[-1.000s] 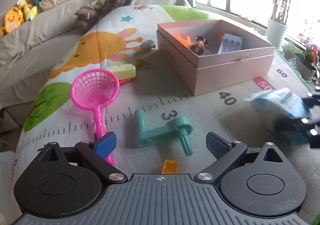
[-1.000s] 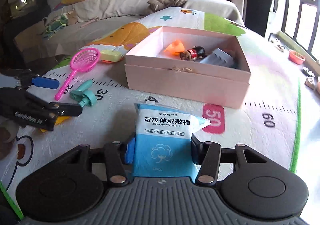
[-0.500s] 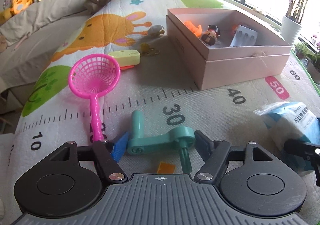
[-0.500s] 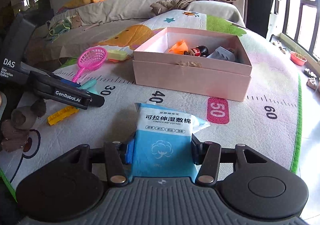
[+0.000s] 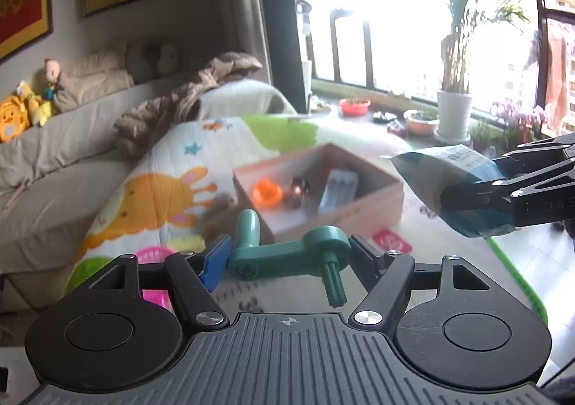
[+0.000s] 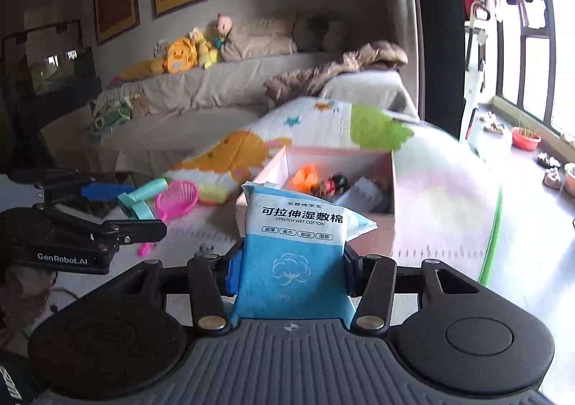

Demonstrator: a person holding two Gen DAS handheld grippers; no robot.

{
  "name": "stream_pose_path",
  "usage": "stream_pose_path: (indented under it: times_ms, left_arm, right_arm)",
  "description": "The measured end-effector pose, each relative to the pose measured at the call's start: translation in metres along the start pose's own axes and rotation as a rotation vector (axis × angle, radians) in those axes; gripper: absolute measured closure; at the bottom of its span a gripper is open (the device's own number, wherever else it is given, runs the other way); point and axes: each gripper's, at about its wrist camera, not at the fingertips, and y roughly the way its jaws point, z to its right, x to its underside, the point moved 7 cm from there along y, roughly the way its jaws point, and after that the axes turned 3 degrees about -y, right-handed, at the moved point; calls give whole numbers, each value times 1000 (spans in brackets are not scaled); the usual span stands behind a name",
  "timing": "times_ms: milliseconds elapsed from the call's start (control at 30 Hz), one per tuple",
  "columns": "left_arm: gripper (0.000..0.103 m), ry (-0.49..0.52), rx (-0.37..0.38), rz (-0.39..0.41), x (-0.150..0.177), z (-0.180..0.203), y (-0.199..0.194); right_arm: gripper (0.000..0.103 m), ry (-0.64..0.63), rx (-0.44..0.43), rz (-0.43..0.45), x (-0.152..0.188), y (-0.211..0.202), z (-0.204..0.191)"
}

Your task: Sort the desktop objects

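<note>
Both loads hang clear of the play mat for carrying to the pink box (image 5: 363,198) ahead: the left gripper (image 5: 289,254) pinches the teal crank handle (image 5: 291,255) crosswise, the right gripper (image 6: 291,261) clamps the blue wet-cotton pack (image 6: 293,246) upright.

Right claw (image 6: 293,261): clamped on a blue and white wet-cotton pack (image 6: 294,246), upright between its pads.
Left claw (image 6: 118,205): at the left edge, gripping a teal crank handle (image 6: 142,201).
Pink box (image 6: 393,196): open, beyond the pack; holds an orange toy (image 6: 305,176), a small figure (image 6: 332,185), a grey tray.
Play mat (image 6: 442,196): carries a pink net scoop (image 6: 176,200) and a yellow piece (image 6: 214,192) left of the box.
</note>
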Motion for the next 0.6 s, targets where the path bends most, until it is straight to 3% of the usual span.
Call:
stream_pose_path:
  times_ms: [167,200,267,300,367,433,600]
  left_arm:
    - [27,13,-42,52,-55,7,61]
    - [27,12,-27,49,-63,7,77]
    - [17,-28,52,-22,-70,2,111]
    - [8,-80,63,-71,-68,-4,124]
    - [8,-178,98,-154,-56,-22,134]
    - [5,-234,117,-179,-37,-41,127]
    - [2,-232,8,-180,19,-81,85]
  right_arm:
    - [53,23,38,77,-61,22,28]
    - [53,38,34,75,-73,34,34]
    - [51,78,29,65,-92,62,47]
    - [50,99,10,44,-98,78,53]
    - [47,151,-12,-12,-101,105,63]
    - [47,144,-6,-46,-99,119,66]
    - [45,112,20,-93,-86,130,59]
